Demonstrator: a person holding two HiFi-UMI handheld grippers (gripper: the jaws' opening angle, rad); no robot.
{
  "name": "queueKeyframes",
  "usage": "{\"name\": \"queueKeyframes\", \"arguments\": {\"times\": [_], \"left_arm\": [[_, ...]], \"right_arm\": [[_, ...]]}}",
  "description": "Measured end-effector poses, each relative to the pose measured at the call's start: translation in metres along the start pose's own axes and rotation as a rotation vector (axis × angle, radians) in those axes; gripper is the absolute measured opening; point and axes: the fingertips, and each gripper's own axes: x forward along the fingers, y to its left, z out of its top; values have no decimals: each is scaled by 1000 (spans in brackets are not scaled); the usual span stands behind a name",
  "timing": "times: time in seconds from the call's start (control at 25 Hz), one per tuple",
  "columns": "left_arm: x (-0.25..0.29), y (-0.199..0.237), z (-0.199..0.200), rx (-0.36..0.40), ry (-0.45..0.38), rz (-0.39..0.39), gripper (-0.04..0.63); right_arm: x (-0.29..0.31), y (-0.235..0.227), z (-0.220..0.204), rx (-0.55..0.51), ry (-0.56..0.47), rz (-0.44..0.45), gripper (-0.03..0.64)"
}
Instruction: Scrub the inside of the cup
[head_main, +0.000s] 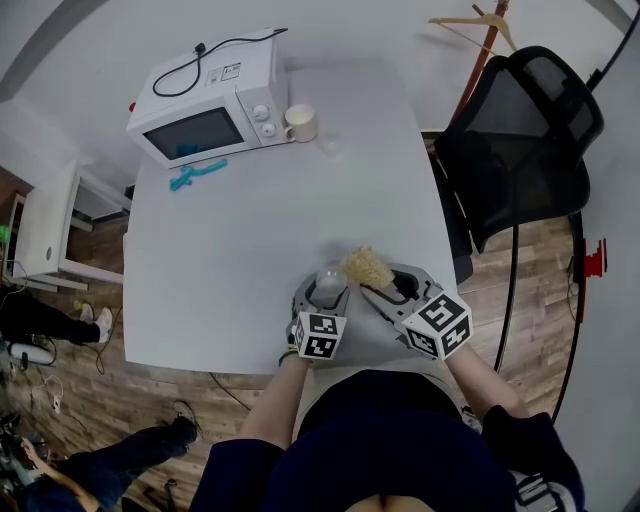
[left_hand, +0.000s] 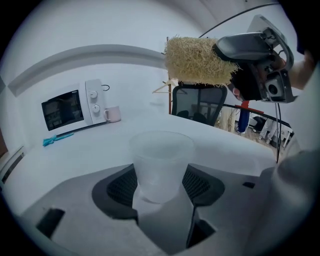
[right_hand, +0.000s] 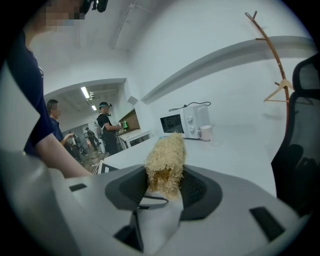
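Note:
A clear frosted plastic cup stands upright between the jaws of my left gripper, whose pads press on its sides. In the head view the cup sits above the table's near edge, held by the left gripper. My right gripper is shut on a straw-coloured loofah scrubber. The scrubber is just right of the cup's mouth and outside it. From the left gripper view the scrubber and the right gripper hang above and to the right of the cup.
A white table carries a microwave, a pale mug and a blue tool at its far end. A black office chair stands to the right. Other people stand in a room beyond.

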Motion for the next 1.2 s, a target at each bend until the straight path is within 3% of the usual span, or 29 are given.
{"name": "queueKeyframes", "arguments": {"times": [0.52,0.68,1.04,1.2], "left_arm": [[5,-1,-11,22,39,7,290],[-2,10,-16,-61,49,64,393],[-53,7,-6,-125,0,60,396],[-83,-1,4,-197,-49,18,394]], "right_arm": [[-13,3,-3,37,-21,-18,176],[-22,10,-9,32,-27,-22,176],[-41,11,-30,105,-41,-93,176],[-40,23,-35,153,-59,-126,176]]}}
